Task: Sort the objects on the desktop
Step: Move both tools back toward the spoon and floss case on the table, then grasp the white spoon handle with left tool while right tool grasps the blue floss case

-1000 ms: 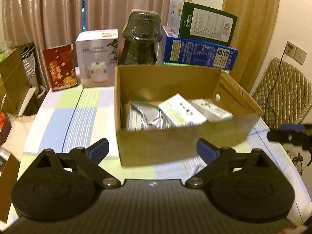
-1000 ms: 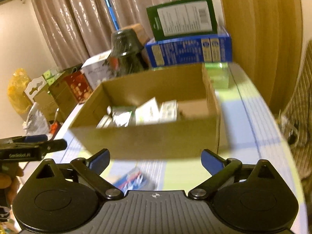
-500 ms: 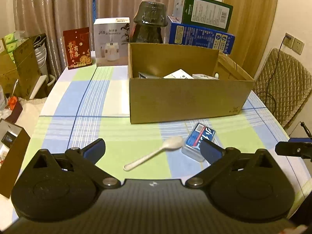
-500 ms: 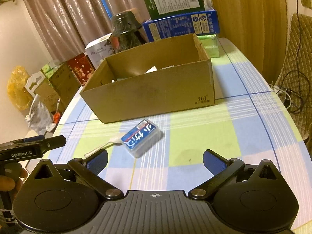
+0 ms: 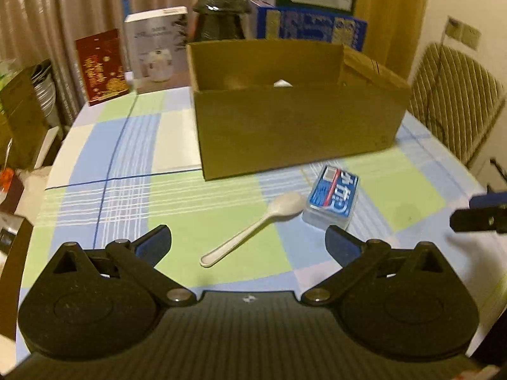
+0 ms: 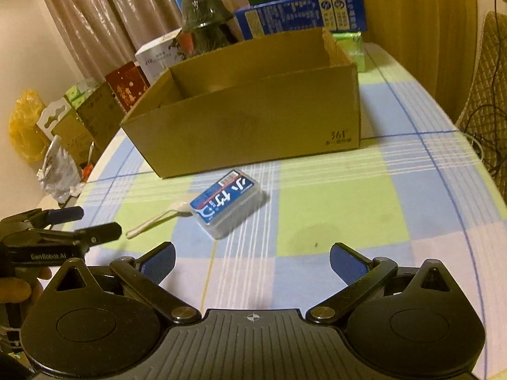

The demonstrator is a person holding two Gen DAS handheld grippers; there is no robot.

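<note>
Currently, left gripper (image 5: 248, 242): fingers spread wide, empty, hovering over the near tabletop (image 5: 133, 186).
Right gripper (image 6: 252, 261): fingers likewise parted, holding nothing.
Spoon (image 5: 255, 228): white plastic, lying flat just beside the blue-labelled clear box (image 5: 332, 199), near side of the cardboard box (image 5: 294, 126).
Handling: likely light, stiff, a little slippery; pinch the handle mid-length across its narrow width.
Blue-labelled box: probably rigid; grip across its short sides.

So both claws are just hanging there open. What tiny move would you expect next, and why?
Probably the left gripper eases down and forward over the white spoon, which lies loose on the tablecloth right between its open fingers. The blue packet beside it also waits outside the cardboard box.
</note>
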